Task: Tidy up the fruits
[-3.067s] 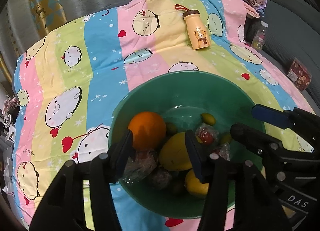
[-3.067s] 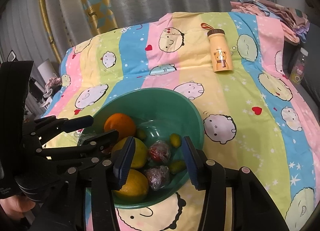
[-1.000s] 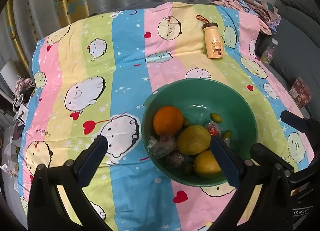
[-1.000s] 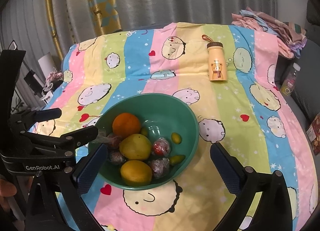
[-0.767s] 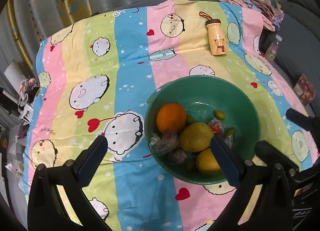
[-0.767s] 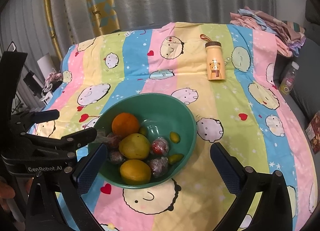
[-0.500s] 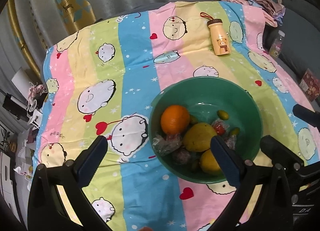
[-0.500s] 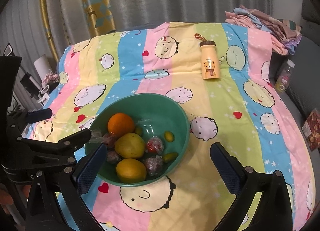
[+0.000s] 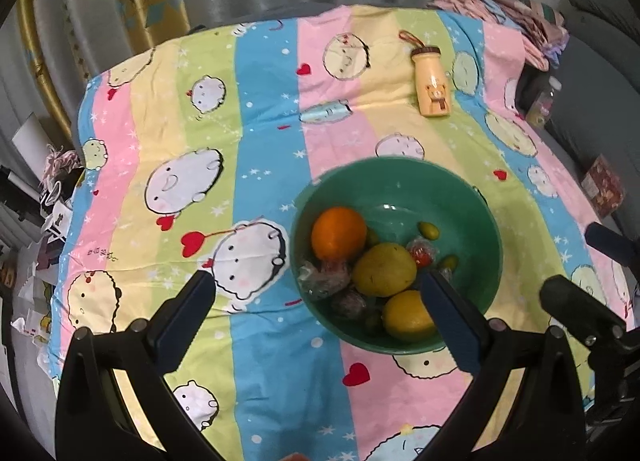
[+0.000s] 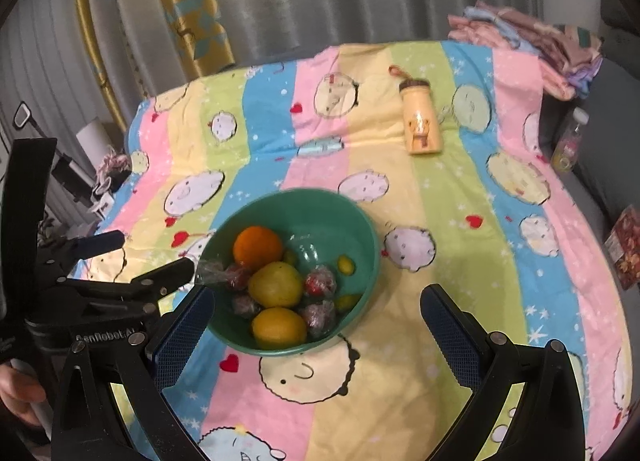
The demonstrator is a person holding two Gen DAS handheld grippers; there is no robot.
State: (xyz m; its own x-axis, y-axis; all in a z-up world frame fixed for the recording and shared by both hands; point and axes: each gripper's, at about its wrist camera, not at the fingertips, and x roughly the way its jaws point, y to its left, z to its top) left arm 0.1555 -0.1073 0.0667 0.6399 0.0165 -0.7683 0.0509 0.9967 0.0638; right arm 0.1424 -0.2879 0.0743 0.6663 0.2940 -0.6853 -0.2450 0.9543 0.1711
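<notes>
A green bowl (image 9: 464, 217) (image 10: 360, 221) sits on the striped cartoon bedspread. It holds an orange (image 9: 339, 233) (image 10: 258, 247), two yellow fruits (image 9: 384, 270) (image 10: 276, 284), several plastic-wrapped fruits (image 9: 326, 281) (image 10: 320, 281) and small green ones (image 9: 428, 228). My left gripper (image 9: 318, 317) hangs open above the bowl's near left side, holding nothing. My right gripper (image 10: 316, 331) is open and empty above the bowl's near rim. Each gripper also shows in the other's view, the left gripper (image 10: 140, 257) left of the bowl and the right gripper (image 9: 592, 269) to its right.
A yellow bear-print bottle (image 9: 430, 89) (image 10: 420, 127) lies on the far side of the bedspread. Folded clothes (image 9: 500, 9) (image 10: 532, 33) are piled at the back right. A drink bottle (image 10: 568, 141) and a red box (image 9: 604, 185) lie off the right edge. A hand (image 10: 20, 389) holds the left gripper.
Both grippers have risen and pulled back from the bowl, and their jaws have gone from narrow to wide. The fruits in the bowl have not moved.
</notes>
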